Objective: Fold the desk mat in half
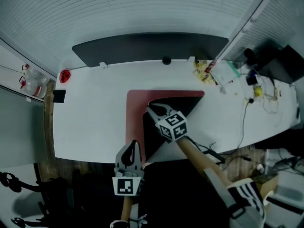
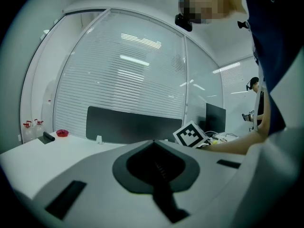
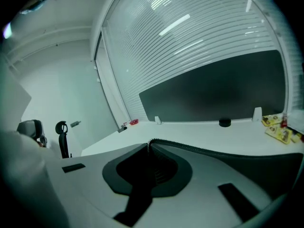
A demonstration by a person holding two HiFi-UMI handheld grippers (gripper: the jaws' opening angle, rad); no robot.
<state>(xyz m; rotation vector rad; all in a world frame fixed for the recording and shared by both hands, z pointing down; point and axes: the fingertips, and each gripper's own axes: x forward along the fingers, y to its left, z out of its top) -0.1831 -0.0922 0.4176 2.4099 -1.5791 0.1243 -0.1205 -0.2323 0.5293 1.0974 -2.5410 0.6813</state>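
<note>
2 jaws of the right gripper (image 1: 153, 109) are pinched shut on a corner of the red rectangular desk mat (image 1: 135, 109), whose black underside is folded up on the white desk (image 1: 90, 122); the left gripper (image 1: 135, 143), closed and empty, hovers at the mat's near left edge

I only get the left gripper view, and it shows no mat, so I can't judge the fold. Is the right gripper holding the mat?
Observer: Yes. The right gripper view shows the right gripper shut on the stitched edge of the mat.
Operator: How far along is the fold?
Observer: Only partway. In the head view one corner is turned over, so a black triangle of underside lies on the red top.
Operator: Where is my left gripper relative to the mat?
Observer: The head view shows the left gripper over the mat's near left corner, close to the near edge of the desk.
</note>
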